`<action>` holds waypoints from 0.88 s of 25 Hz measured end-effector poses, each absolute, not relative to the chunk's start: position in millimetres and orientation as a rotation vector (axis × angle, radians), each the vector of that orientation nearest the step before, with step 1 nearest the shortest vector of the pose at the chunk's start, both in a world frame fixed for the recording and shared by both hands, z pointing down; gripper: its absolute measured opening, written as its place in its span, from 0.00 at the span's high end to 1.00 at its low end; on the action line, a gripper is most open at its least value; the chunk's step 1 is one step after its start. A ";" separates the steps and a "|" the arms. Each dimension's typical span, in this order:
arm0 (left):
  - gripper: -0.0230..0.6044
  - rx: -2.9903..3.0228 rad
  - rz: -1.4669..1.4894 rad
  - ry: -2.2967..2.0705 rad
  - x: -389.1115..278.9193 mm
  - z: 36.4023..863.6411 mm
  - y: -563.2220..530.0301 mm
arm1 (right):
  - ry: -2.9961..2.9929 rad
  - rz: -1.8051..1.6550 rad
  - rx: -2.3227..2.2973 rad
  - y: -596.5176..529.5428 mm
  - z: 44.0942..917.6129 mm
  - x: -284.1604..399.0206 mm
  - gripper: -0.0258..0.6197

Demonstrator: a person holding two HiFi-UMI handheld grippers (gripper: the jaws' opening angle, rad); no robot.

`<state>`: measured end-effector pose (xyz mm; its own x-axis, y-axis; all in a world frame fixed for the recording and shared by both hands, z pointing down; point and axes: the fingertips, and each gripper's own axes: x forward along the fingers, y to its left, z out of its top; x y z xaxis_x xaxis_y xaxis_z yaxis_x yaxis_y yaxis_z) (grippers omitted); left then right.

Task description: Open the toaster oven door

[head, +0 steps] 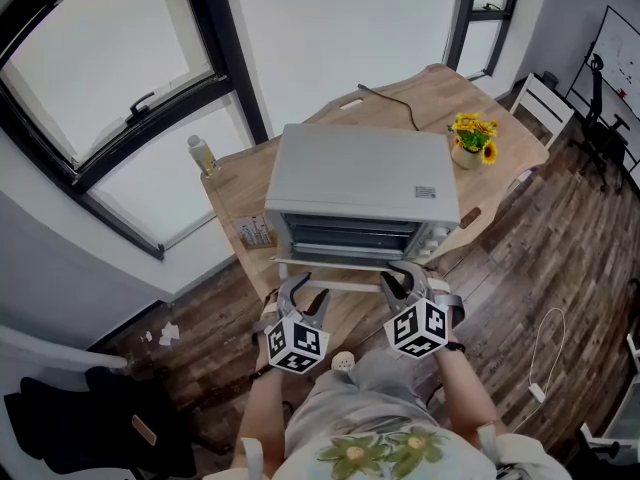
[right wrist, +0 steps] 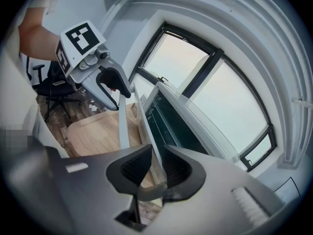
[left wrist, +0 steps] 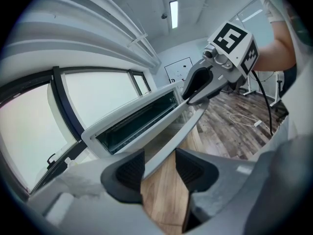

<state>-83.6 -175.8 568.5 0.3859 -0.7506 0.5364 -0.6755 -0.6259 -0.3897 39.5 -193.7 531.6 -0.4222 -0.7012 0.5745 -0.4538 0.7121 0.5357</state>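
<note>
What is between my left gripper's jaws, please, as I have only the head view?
Observer: The left gripper is open. The handle bar runs between its jaws, against one pad, with a gap to the other.
Operator: Thank you. And the right gripper?
Observer: Its jaws stand narrow on the top edge of the door, and both pads look to touch it.
Operator: Is the door ajar?
Observer: Yes. The left gripper view shows the dark cavity between the door and the toaster oven.

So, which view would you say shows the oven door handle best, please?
The left gripper view: the handle shows large, nearly full length. The right gripper view foreshortens it; the head view shows a thin bar.
</note>
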 end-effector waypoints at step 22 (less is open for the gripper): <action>0.64 -2.558 -1.158 1.304 -85.8 595.4 -147.3 | -2.106 -0.361 0.830 -160.3 552.1 36.9 0.86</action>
<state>-85.8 -147.3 595.4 0.3656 -0.7129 0.5983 -0.6786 -0.6442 -0.3529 36.9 -160.3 552.1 -0.4427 -0.6707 0.5951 -0.4341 0.7411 0.5122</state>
